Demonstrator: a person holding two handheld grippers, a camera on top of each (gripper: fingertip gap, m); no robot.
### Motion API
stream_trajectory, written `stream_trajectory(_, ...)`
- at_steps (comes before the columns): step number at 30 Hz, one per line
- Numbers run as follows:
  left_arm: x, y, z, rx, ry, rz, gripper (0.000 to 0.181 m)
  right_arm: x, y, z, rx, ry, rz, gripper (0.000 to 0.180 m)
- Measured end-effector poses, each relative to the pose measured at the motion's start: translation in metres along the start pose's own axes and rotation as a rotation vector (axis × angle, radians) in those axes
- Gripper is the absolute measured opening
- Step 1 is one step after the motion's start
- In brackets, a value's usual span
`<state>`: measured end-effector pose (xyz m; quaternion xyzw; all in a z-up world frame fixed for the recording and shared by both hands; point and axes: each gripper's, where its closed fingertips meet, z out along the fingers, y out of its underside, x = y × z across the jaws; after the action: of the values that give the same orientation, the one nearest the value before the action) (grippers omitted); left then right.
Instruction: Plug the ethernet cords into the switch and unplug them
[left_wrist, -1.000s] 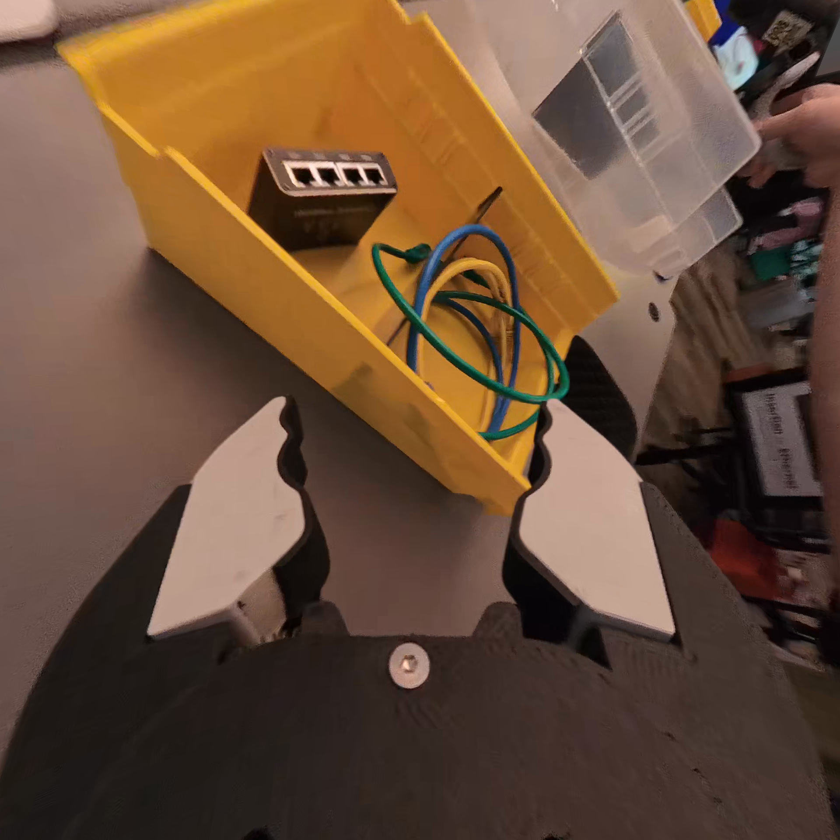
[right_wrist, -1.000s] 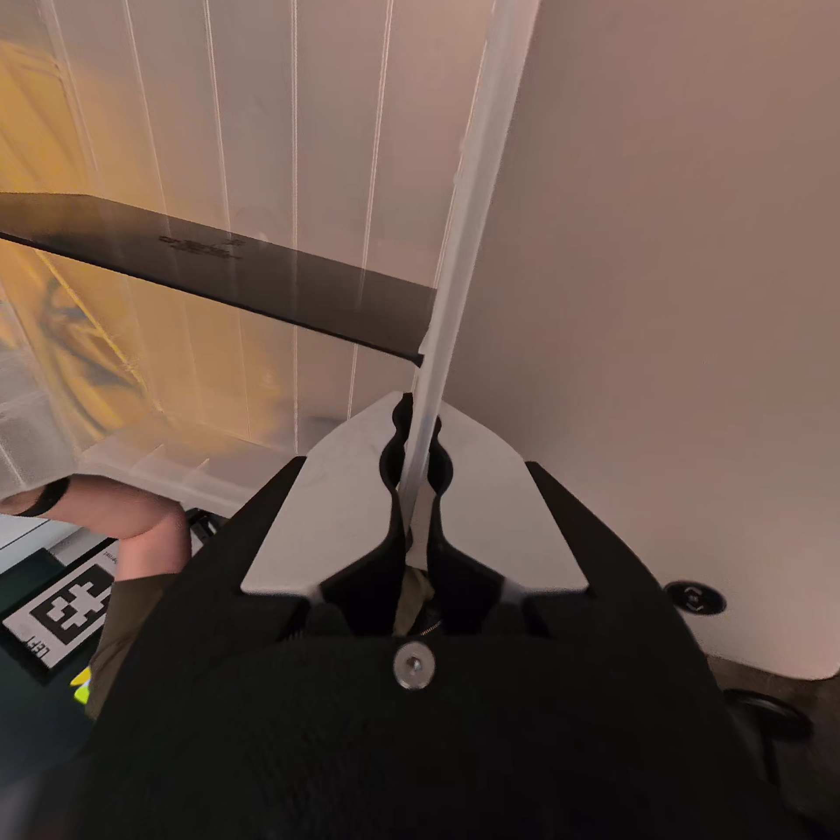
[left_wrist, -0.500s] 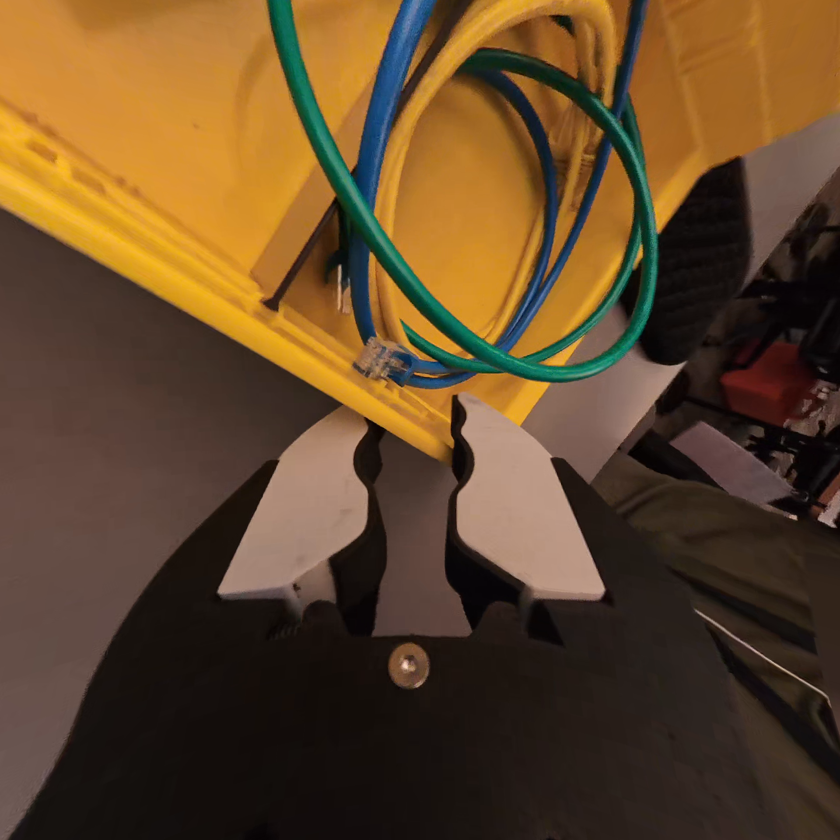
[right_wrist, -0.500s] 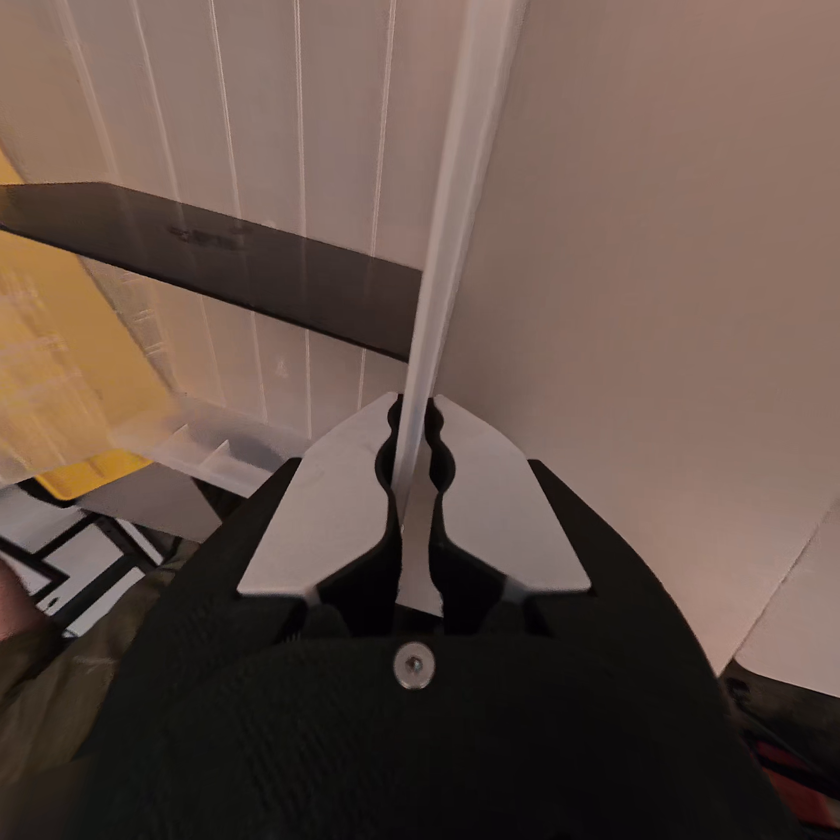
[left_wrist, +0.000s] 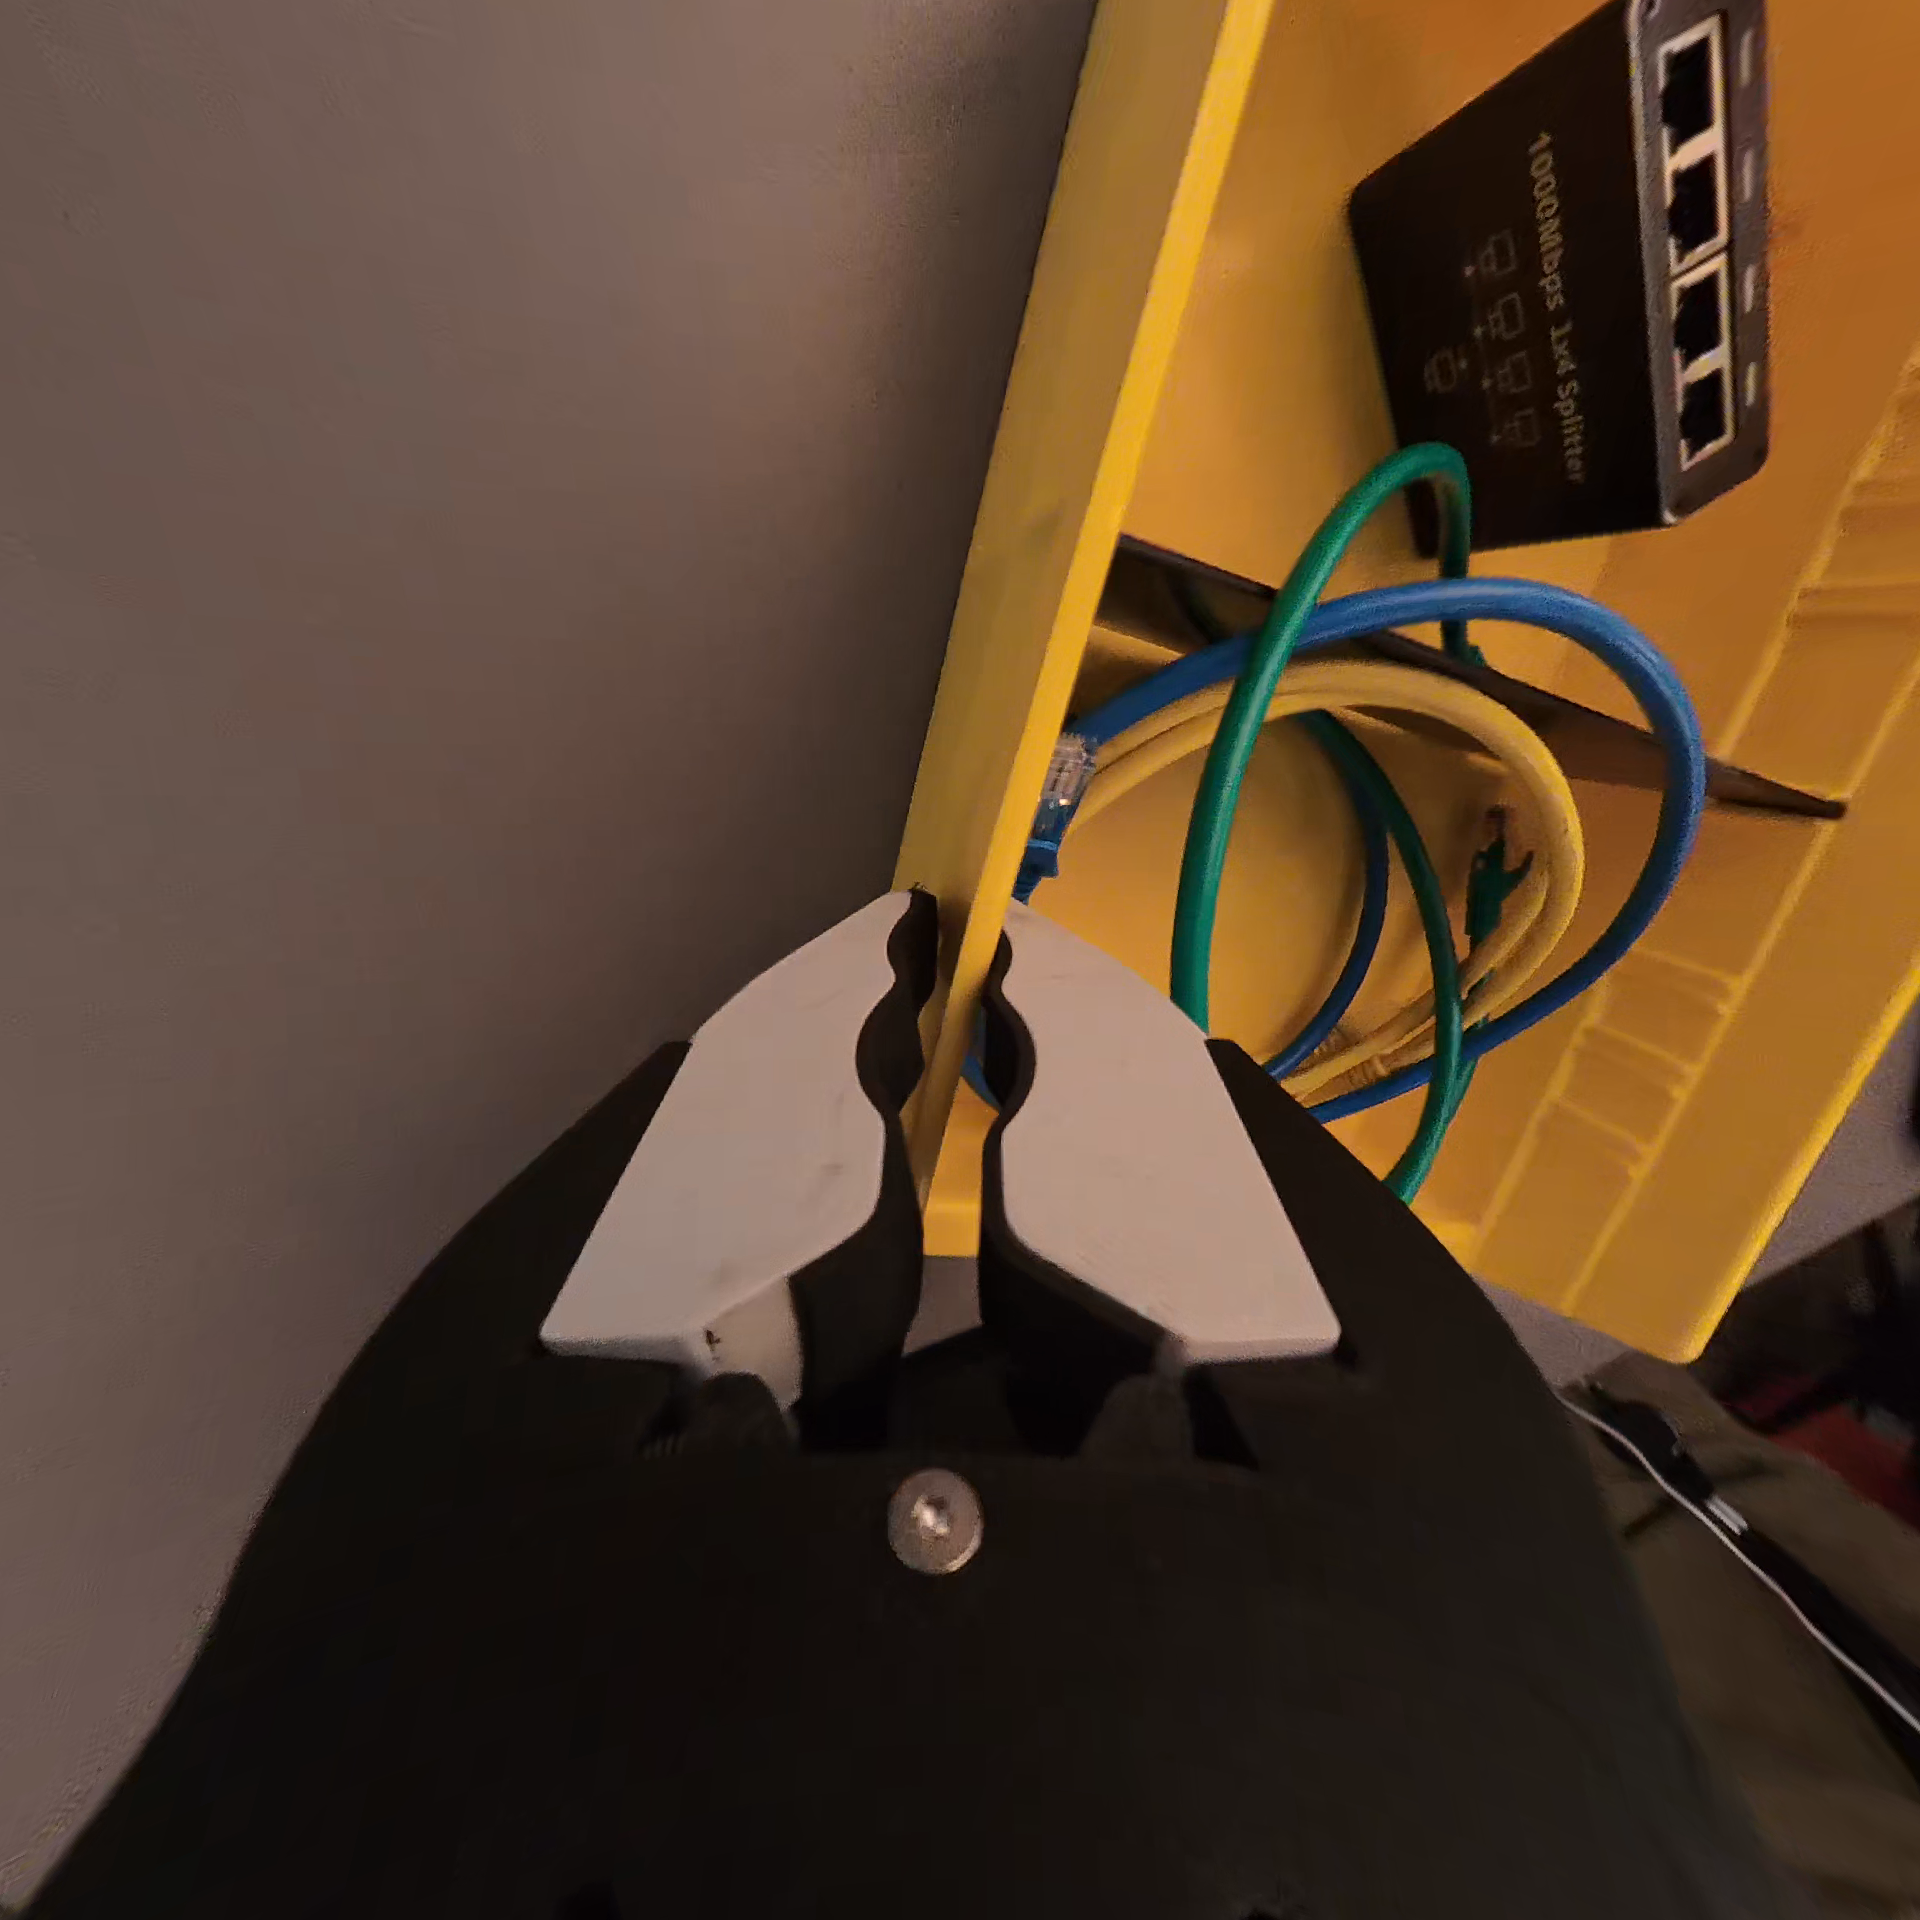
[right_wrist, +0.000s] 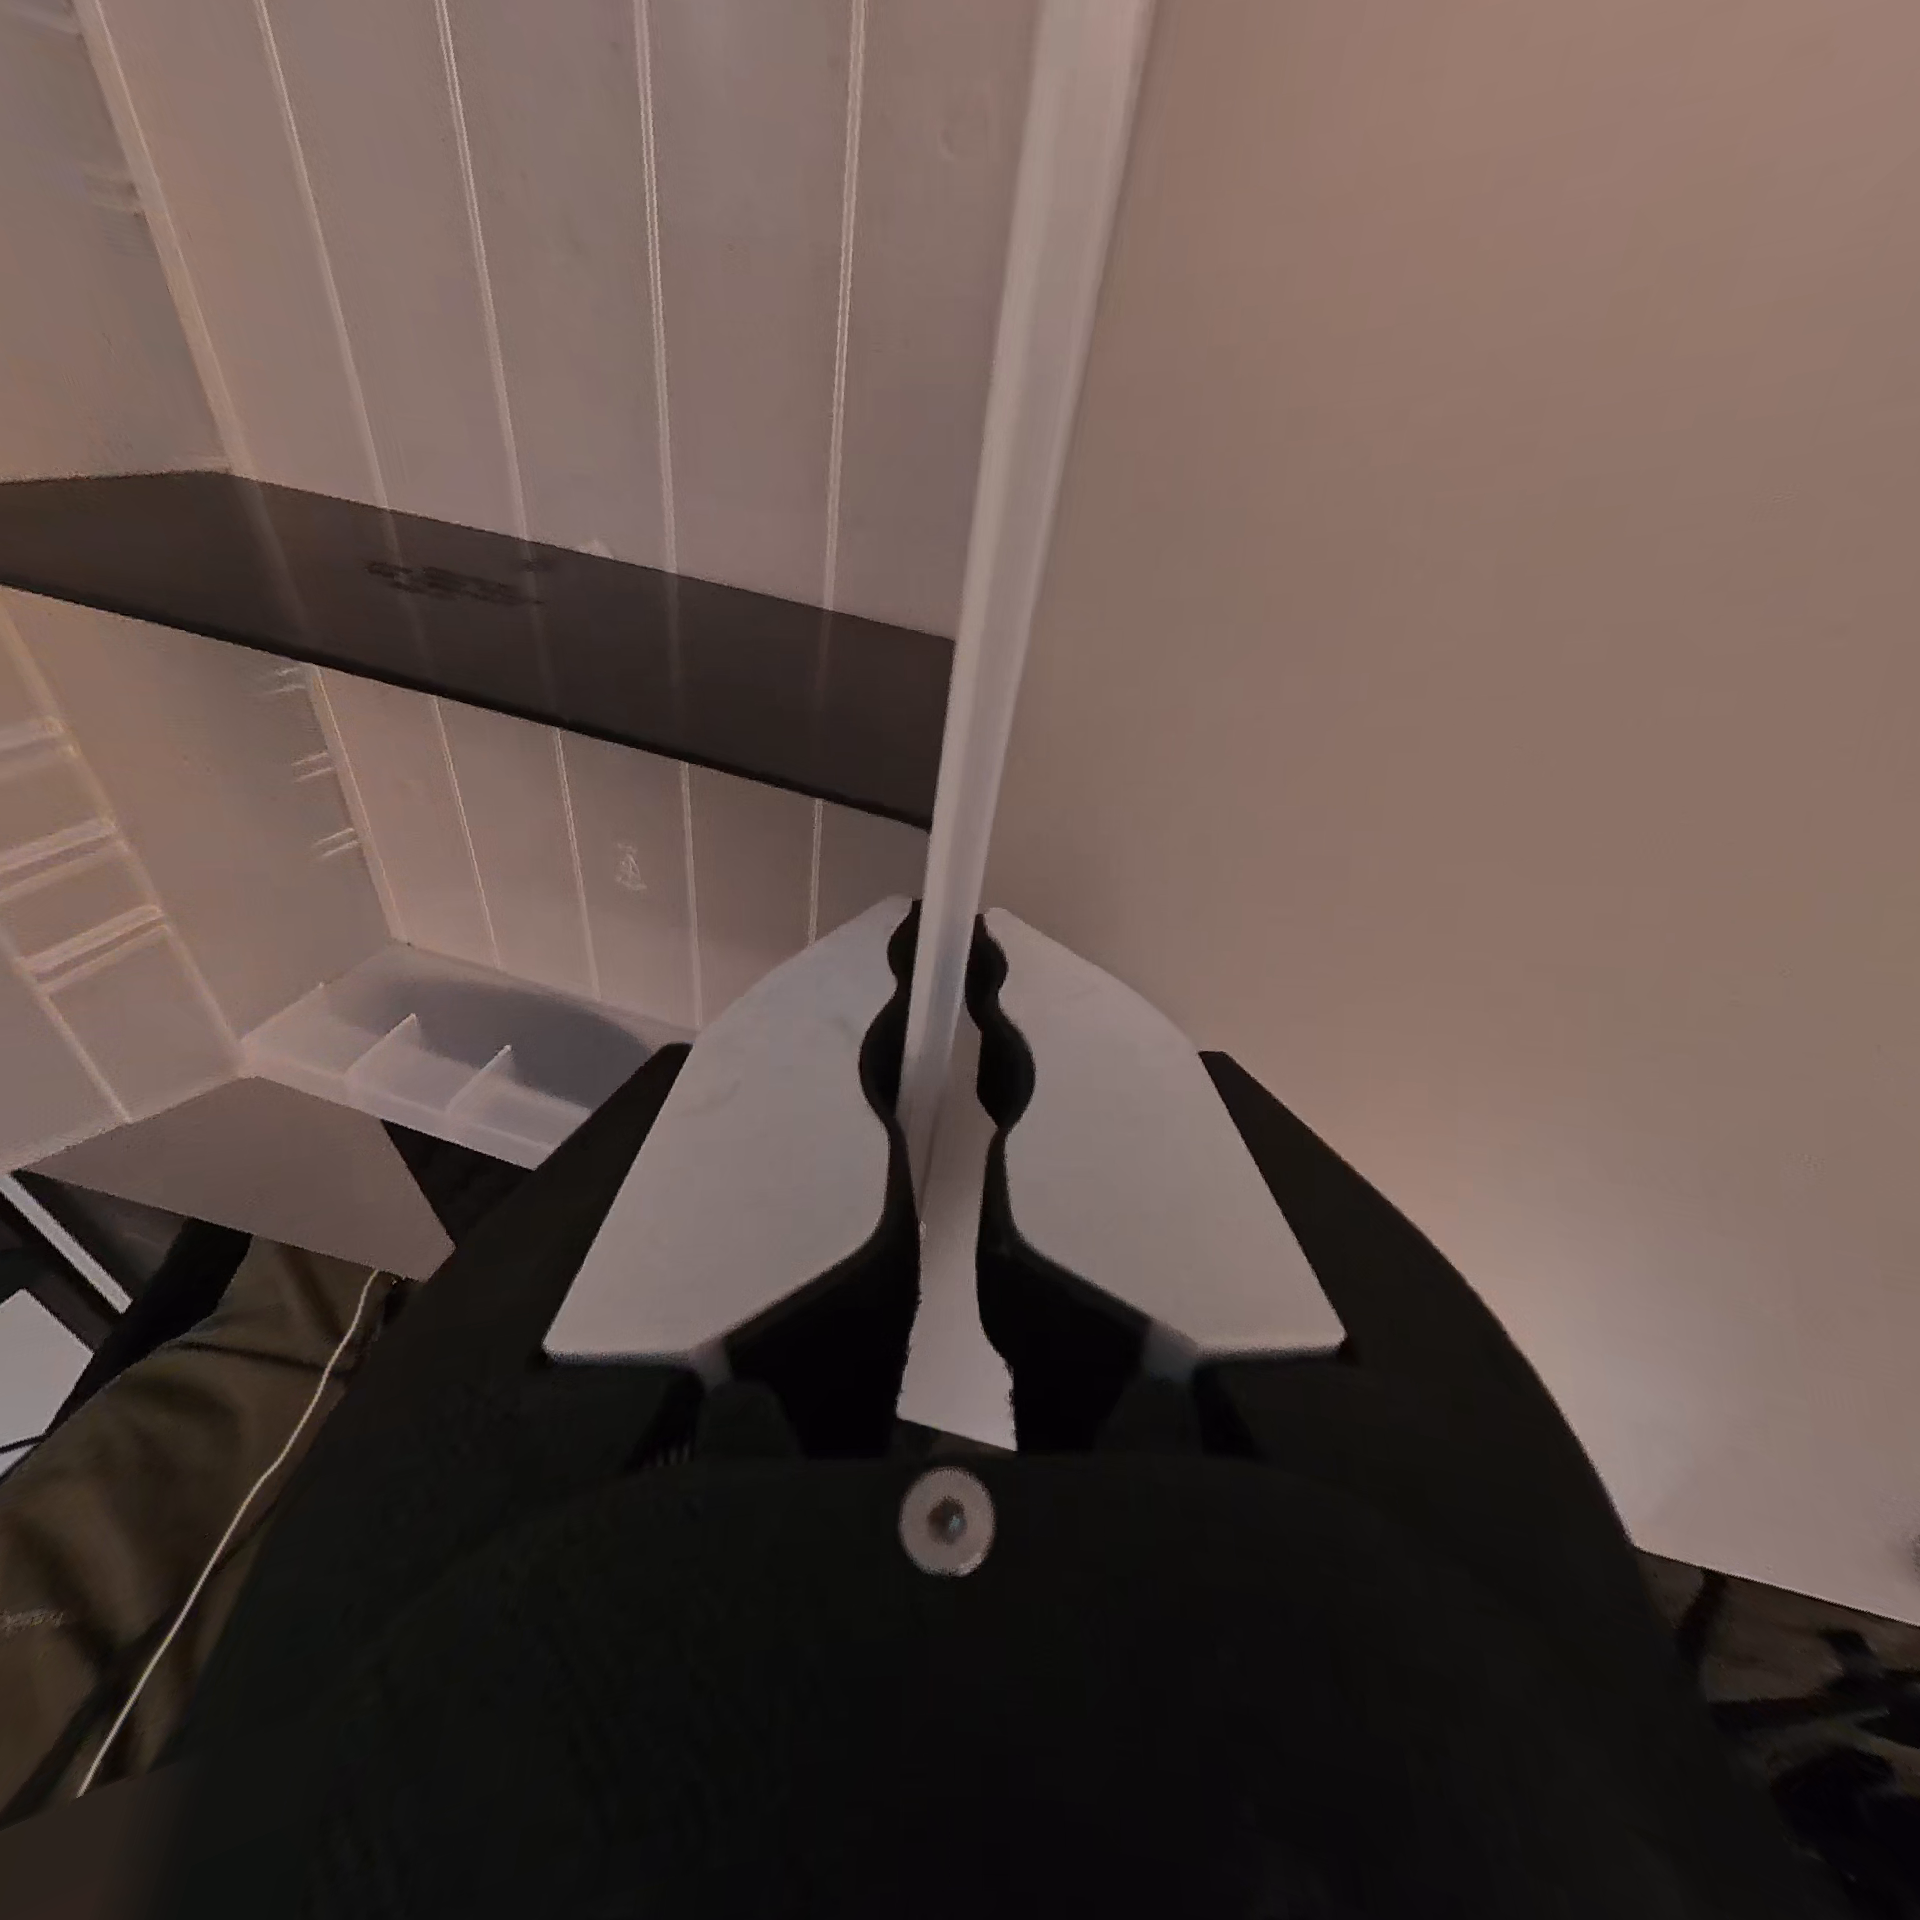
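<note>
Left wrist view: left gripper (left_wrist: 961, 935) is clamped on the side wall of the yellow bin (left_wrist: 1091, 468), one finger outside against the grey table (left_wrist: 416, 520), the other inside the bin. Switch (left_wrist: 1538, 281) is black, lies on the bin floor toward the far end, its row of four ports empty. Nothing plugged in. Three cords lie coiled together on the bin floor just near of the switch: blue cord (left_wrist: 1621, 665), green cord (left_wrist: 1236, 748), yellow cord (left_wrist: 1475, 727), loops overlapping. A clear plug on the blue cord (left_wrist: 1068, 774) sits right against the inside of the gripped wall, just beyond the fingertips. A dark divider strip (left_wrist: 1621, 748) crosses the bin under the coil. Olive fabric of the person's clothing (left_wrist: 1766, 1538) shows at lower right. Right wrist view: right gripper (right_wrist: 951, 920) is closed on the thin edge of a translucent clear bin (right_wrist: 1039, 416), edge running straight up between the fingers. A dark panel (right_wrist: 520, 634) shows through the ribbed clear wall; probably a divider, hard to tell through the plastic. Pale surface (right_wrist: 1507, 623) fills the right side.
</note>
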<state>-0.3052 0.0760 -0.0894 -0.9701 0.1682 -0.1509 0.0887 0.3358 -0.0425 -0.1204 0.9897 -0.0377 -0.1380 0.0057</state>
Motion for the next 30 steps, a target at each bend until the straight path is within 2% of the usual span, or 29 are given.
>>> stream_trajectory(4, -0.067, 0.033, -0.027, 0.047, -0.106, -0.114, 0.004, -0.009, -0.012, 0.003, 0.017, 0.014, -0.020, 0.007)
stream_trajectory(9, -0.104, 0.067, -0.047, 0.050, -0.124, -0.181, 0.005, -0.008, -0.022, 0.002, 0.062, -0.003, 0.025, 0.007)
stream_trajectory(14, -0.117, 0.074, -0.052, 0.087, -0.085, -0.175, 0.005, -0.007, -0.023, 0.002, 0.068, 0.050, 0.029, 0.006)
stream_trajectory(23, -0.140, 0.077, -0.061, 0.156, -0.091, -0.217, 0.005, -0.003, -0.029, 0.001, 0.106, 0.044, 0.086, 0.006)
stream_trajectory(30, -0.141, 0.081, -0.062, 0.191, -0.080, -0.226, 0.005, -0.003, -0.032, 0.001, 0.096, 0.051, 0.038, 0.005)
